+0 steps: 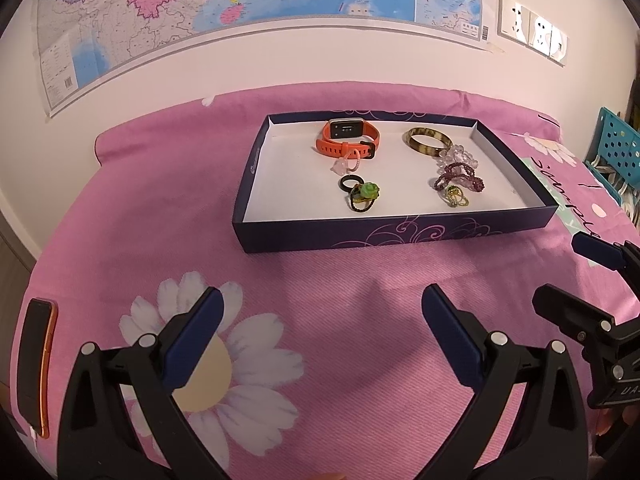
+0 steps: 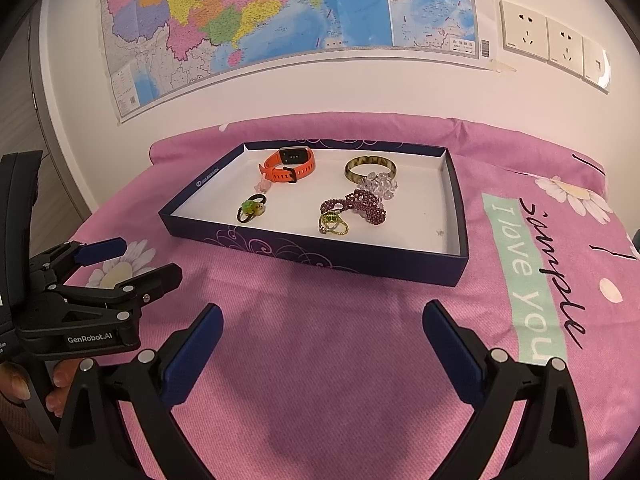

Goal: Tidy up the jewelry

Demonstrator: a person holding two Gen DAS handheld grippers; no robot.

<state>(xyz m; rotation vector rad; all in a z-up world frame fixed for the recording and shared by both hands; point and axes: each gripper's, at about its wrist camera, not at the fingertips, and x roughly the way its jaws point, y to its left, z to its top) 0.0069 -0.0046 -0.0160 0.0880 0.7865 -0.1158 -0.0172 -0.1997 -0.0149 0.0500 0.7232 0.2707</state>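
All jewelry is seen in the navy box lid (image 1: pixel 400 236), ahead of both claws; nothing left on the cloth. Left gripper (image 1: pixel 320 336) & right gripper (image 2: pixel 320 348) held wide open, empty. Task judged approx. done.

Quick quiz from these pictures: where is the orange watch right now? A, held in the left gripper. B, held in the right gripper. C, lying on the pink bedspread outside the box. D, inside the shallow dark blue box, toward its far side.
D: the orange watch lies inside the box, near its far wall, while the left gripper and the right gripper are both open and hold nothing.
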